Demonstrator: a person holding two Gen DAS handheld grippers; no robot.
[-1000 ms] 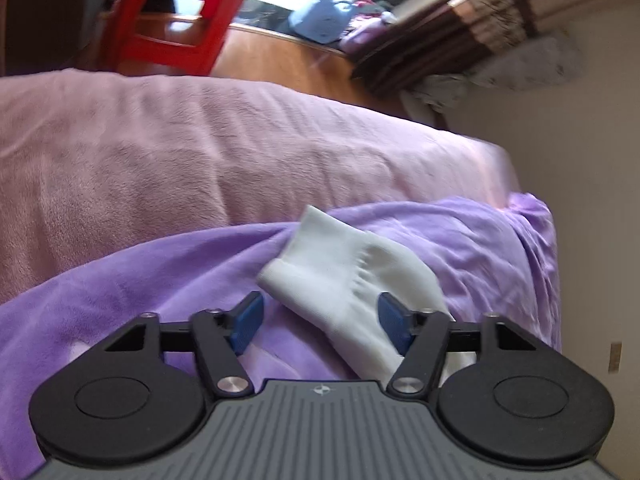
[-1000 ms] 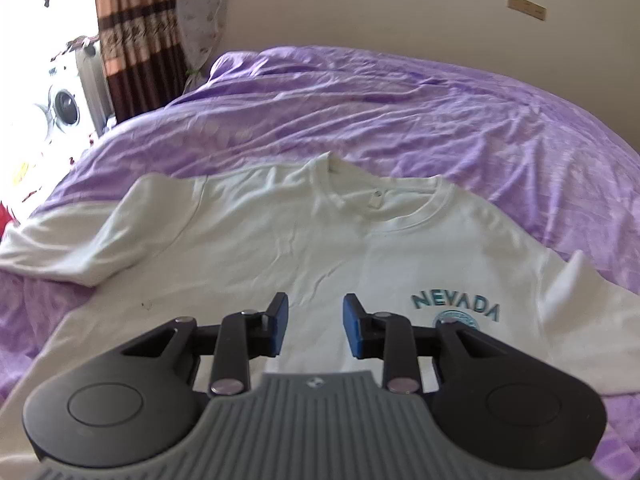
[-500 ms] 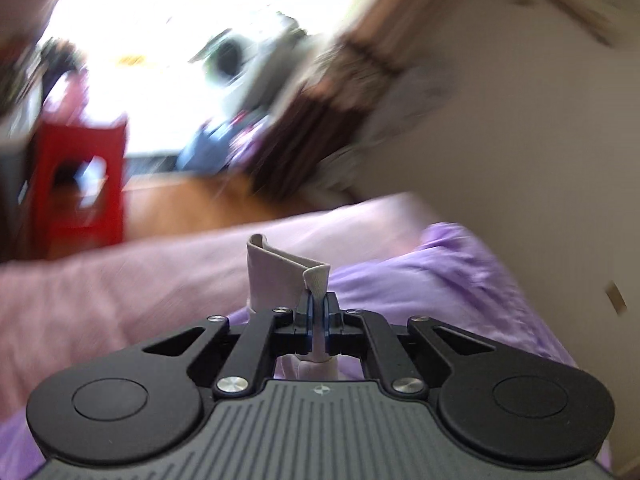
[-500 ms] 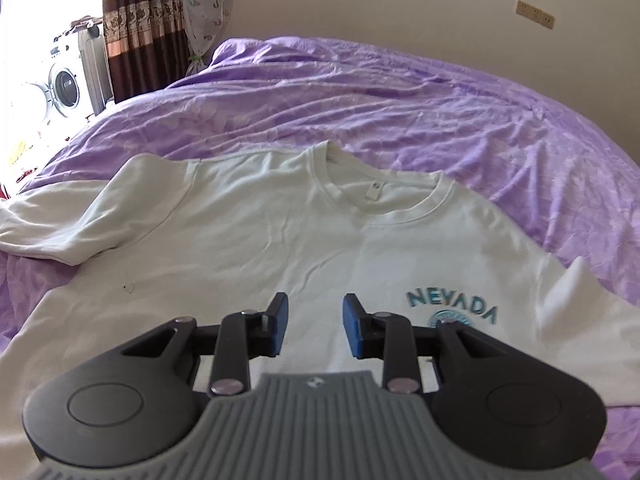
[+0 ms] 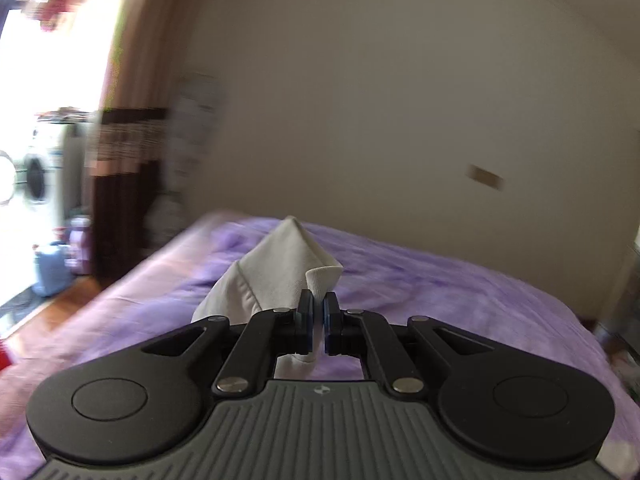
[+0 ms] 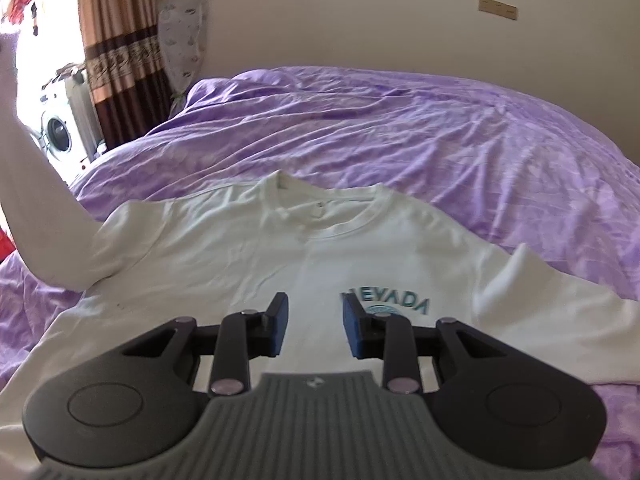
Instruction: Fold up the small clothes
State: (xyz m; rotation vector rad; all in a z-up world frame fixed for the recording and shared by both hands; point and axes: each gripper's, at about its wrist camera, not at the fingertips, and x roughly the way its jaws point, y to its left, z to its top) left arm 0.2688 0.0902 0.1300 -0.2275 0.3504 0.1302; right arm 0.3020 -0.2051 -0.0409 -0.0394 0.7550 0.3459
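A white long-sleeved shirt [image 6: 280, 256] with blue "NEVADA" lettering lies face up on the purple bedsheet [image 6: 440, 128]. My left gripper [image 5: 316, 322] is shut on the cuff of the shirt's sleeve [image 5: 276, 268] and holds it lifted above the bed. In the right wrist view that sleeve [image 6: 24, 184] rises at the far left. My right gripper [image 6: 314, 326] is open and empty, hovering just above the shirt's chest, beside the lettering. The other sleeve [image 6: 560, 320] lies flat at the right.
A pink blanket [image 5: 100, 320] covers the bed's left side. A brown curtain [image 6: 116, 40], a washing machine [image 6: 60, 128] and a beige wall [image 6: 360, 12] stand beyond the bed. A blue container [image 5: 50, 272] sits on the floor at left.
My left gripper closed on the sleeve cuff and lifted it, swinging toward the wall. My right gripper opened wider and moved a little lower over the shirt.
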